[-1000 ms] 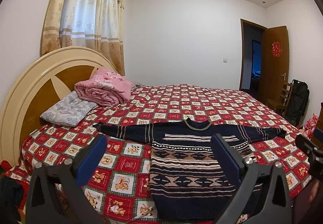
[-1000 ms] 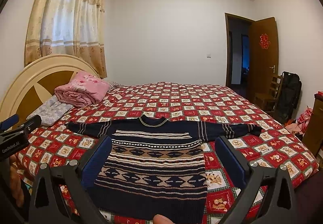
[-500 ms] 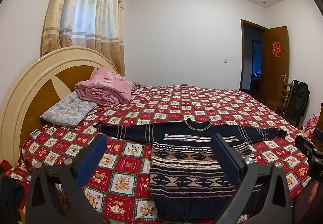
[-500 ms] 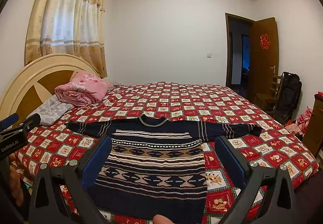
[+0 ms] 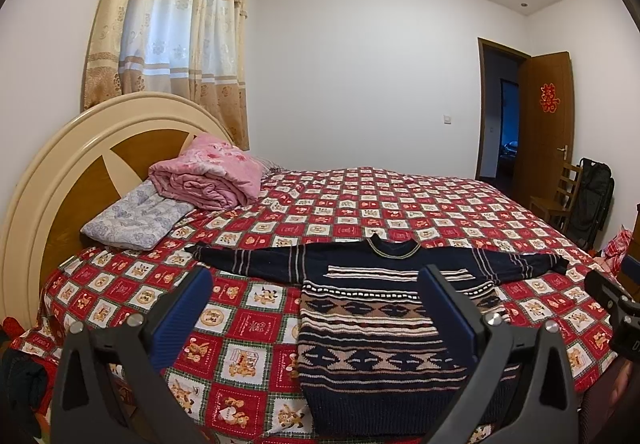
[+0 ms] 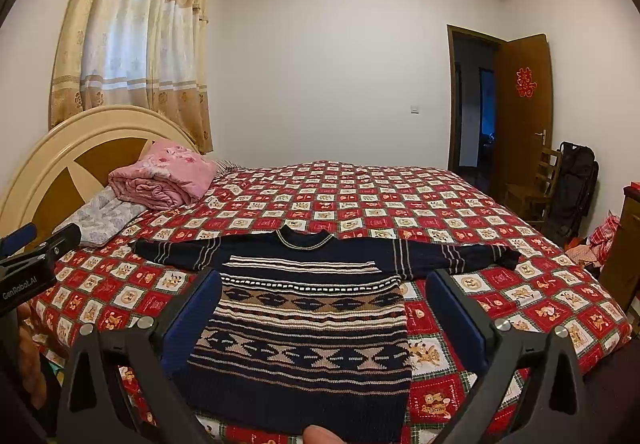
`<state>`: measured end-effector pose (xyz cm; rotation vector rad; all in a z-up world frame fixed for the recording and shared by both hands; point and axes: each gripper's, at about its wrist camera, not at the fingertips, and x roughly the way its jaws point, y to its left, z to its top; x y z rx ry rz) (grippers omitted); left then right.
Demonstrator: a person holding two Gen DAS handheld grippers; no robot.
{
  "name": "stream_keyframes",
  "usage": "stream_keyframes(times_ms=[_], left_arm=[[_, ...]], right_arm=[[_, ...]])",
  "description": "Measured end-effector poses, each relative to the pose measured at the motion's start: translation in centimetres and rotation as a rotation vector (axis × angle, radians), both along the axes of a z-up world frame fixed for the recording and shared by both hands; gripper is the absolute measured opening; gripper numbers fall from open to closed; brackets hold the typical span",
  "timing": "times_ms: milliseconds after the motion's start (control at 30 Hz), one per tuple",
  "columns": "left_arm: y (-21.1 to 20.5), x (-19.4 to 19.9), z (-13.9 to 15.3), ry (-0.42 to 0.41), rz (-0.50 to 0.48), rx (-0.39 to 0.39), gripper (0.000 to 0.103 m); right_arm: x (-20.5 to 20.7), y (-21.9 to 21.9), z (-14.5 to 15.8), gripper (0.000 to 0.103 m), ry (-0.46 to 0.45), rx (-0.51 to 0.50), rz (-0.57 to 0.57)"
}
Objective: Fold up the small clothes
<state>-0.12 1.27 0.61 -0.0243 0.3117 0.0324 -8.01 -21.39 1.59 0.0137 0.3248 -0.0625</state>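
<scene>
A dark knitted sweater [image 6: 304,320] with tan and white patterned bands is laid flat on the near part of the bed [image 6: 400,203], both sleeves spread out sideways and the collar turned away from the cameras. Its hem lies near the bed's front edge. The bed is covered by a red checked spread [image 5: 360,199] printed with small bear pictures.

The left gripper [image 5: 316,308] is held above the near edge with its jaws wide apart and nothing between them; the sweater's left half is framed between its fingers [image 5: 180,314]. The right gripper [image 6: 320,312] is likewise held wide open and empty, over the sweater's body.

At the head of the bed, a folded pink quilt [image 5: 208,177] is stacked partly on a pale floral pillow [image 5: 136,217], against a rounded cream-and-wood headboard [image 5: 80,147]. Behind it a window is hung with beige curtains [image 5: 168,23]. The walls are white. On the far right, a wooden door [image 6: 522,103] is seen standing open, with a chair [image 6: 532,191] and a black bag [image 6: 572,187] beside it.
</scene>
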Motion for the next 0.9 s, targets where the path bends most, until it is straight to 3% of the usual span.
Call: stream_keyframes(times_ms=[900], left_arm=[[0.4, 0.7, -1.6, 0.037, 0.002, 0.004, 0.103]], right_arm=[[1.8, -0.4, -1.5, 0.102, 0.045, 0.018, 0.005]])
